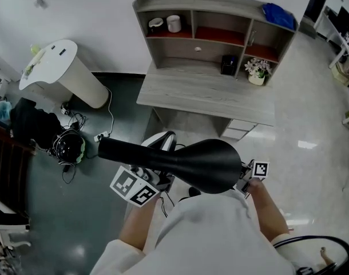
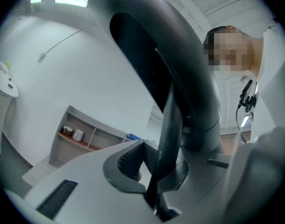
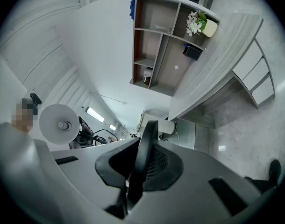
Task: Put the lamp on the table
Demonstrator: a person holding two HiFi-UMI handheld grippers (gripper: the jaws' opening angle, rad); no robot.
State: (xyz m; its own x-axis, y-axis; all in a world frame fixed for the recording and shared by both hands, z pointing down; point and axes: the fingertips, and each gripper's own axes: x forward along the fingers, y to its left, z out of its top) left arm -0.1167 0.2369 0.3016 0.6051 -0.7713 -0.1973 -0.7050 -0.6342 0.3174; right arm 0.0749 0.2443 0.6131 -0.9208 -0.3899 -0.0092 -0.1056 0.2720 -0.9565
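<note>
I hold a black lamp (image 1: 204,163) level in front of the person's body, its wide shade to the right and its arm reaching left. My left gripper (image 1: 156,180) is shut on a thin black edge of the lamp (image 2: 168,139), under its thick curved arm. My right gripper (image 1: 244,180) is shut on the shade's thin black rim (image 3: 145,148); a white lamp interior (image 3: 58,122) shows at that view's left. The grey wooden table (image 1: 203,93) with a shelf unit stands ahead, apart from the lamp, and also shows in the right gripper view as a tilted table (image 3: 212,64).
The table's shelves hold mugs (image 1: 173,23), a black box (image 1: 229,65), a flower pot (image 1: 256,70) and a blue cloth (image 1: 279,14). A white curved stand (image 1: 66,73) is at the left. Cables and a dark helmet (image 1: 68,146) lie on the floor nearby.
</note>
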